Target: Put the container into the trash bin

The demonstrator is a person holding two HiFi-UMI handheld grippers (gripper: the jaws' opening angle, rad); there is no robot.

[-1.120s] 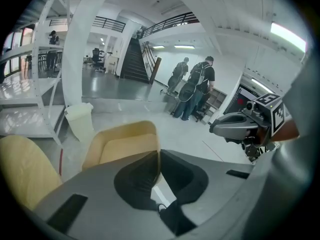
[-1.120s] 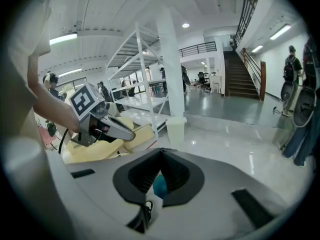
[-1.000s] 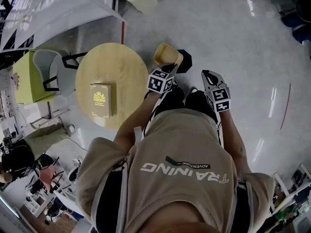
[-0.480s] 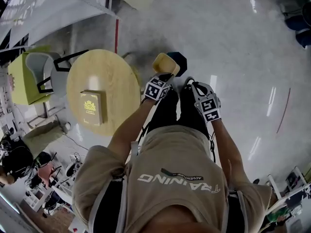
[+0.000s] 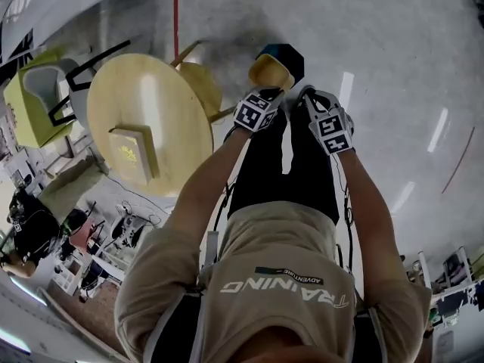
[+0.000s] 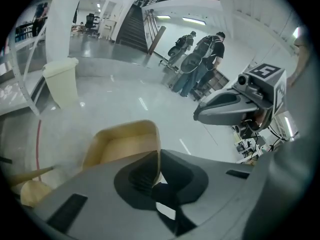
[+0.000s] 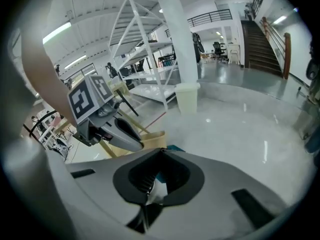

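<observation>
The left gripper (image 6: 159, 171) is nipped narrow on one thin side wall of a tan, round-cornered open container (image 6: 122, 144) of paper or thin plastic. The rest of the tub stands out from the jaws toward ten o'clock in the left gripper view, mouth upward and empty. The right gripper (image 7: 160, 156) carries nothing, and its jaws stand together with only floor showing beyond them.

In the head view the container hangs at twelve o'clock from the left gripper, straight ahead of the person's knees. The dark trash bin with a teal rim (image 5: 293, 63) lies directly behind and beneath it, showing around the tub from twelve to three o'clock. The tub overlaps the bin's mouth on its near, seven o'clock side. I judge that the drop needs the tub to go a little further toward one o'clock before the jaws part, or it may catch the near rim. The tub looks slightly longer along the line running away from the gripper, though the wide lens makes that uncertain. The left hand is the only one placed to release. The right gripper sits at three o'clock from it, just beside the bin.

There are:
- one container
- two grippers
- one dark bin
- one pale cream bin (image 6: 62, 81), well apart across the floor
- one round wooden surface (image 5: 162, 104), at nine o'clock
- one yellowish flat box (image 5: 132, 151), lying on that surface
</observation>
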